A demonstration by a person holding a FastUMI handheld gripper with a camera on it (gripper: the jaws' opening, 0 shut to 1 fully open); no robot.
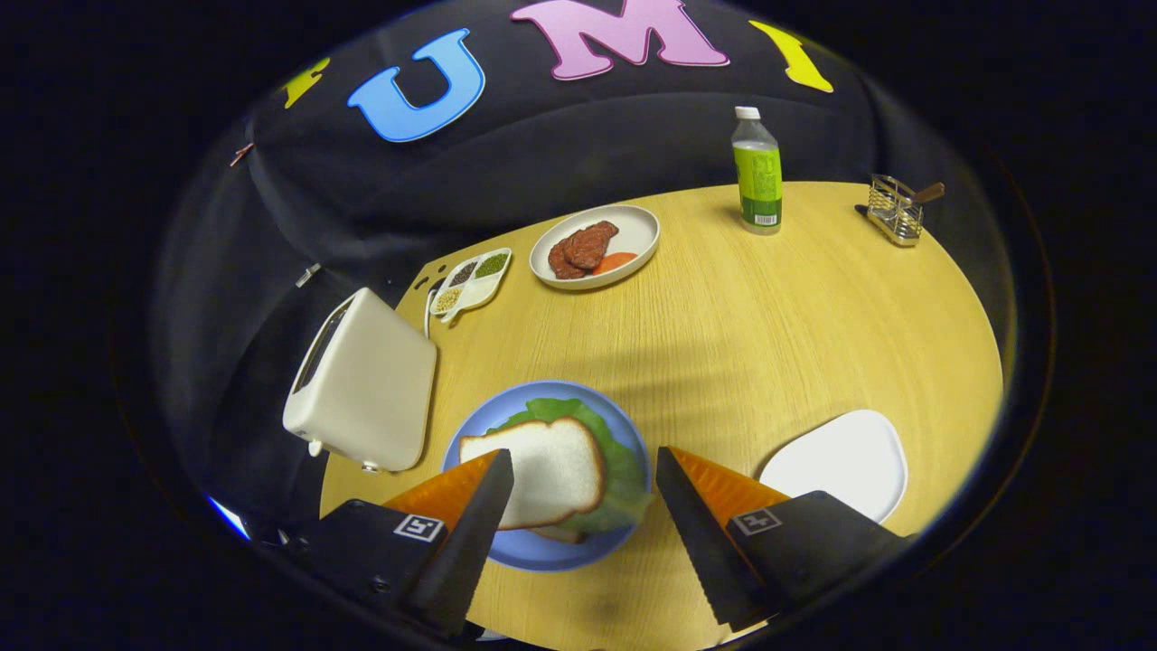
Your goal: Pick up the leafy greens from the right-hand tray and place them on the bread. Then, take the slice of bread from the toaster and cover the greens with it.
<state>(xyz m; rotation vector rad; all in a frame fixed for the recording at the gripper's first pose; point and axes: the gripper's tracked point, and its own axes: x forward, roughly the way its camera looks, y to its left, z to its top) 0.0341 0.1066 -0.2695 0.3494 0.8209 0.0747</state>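
Note:
A blue plate (506,553) lies on the wooden table between my two fingers. On it a white bread slice (542,470) rests on top of the leafy greens (619,452), and the edge of another slice (559,534) peeks out underneath. My gripper (585,461) hovers above the plate, open, with nothing between its fingers. The left finger (470,533) overlaps the bread's left side in view. The cream toaster (362,389) stands left of the plate, its slot turned away. A white tray (841,461) sits to the right, bare.
Beyond the fingers lie a white plate (633,237) with meat slices and something orange, a divided dish of seeds (472,280), a green-labelled bottle (757,172) and a wire rack (895,210). The table's edge runs just behind the toaster.

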